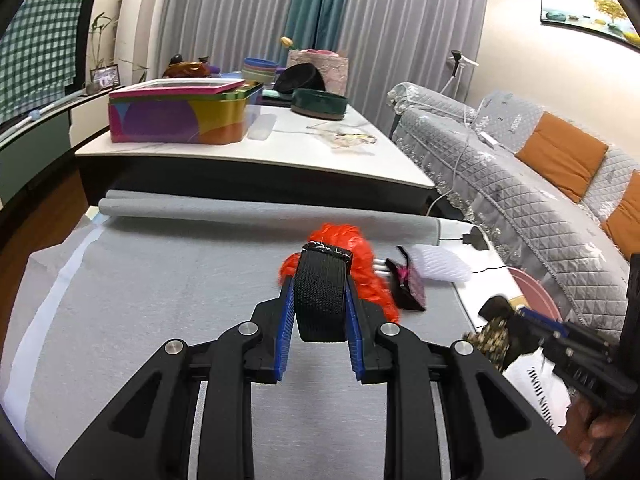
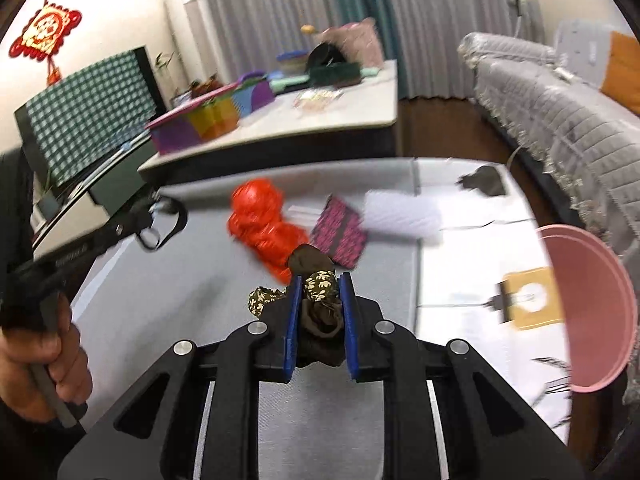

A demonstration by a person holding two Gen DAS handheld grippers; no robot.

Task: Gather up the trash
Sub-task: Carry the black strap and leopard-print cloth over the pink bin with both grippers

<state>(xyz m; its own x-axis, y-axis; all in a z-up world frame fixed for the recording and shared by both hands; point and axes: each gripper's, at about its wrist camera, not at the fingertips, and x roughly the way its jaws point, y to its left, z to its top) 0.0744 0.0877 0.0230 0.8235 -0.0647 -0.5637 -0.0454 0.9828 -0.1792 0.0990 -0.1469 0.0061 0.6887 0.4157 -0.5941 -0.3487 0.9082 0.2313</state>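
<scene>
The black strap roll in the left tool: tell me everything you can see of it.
The black strap roll is a coil of woven webbing, ribbed and matte, with a frayed, pale-flecked cut end on top. It stands on edge, clamped on both flat sides between the blue pads of the left tool, held above the grey mat. Behind it lies the orange bag; whether they touch is unclear.

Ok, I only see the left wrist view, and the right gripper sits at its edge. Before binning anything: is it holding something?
Observer: Yes. The right gripper is shut on a crumpled brown patterned cloth, with both pads pressing it.
Operator: And what lies to the right of the mat? It is mostly cut off for me.
Observer: A yellow card with a black clip lies on the white surface, beside the pink basin.
</scene>
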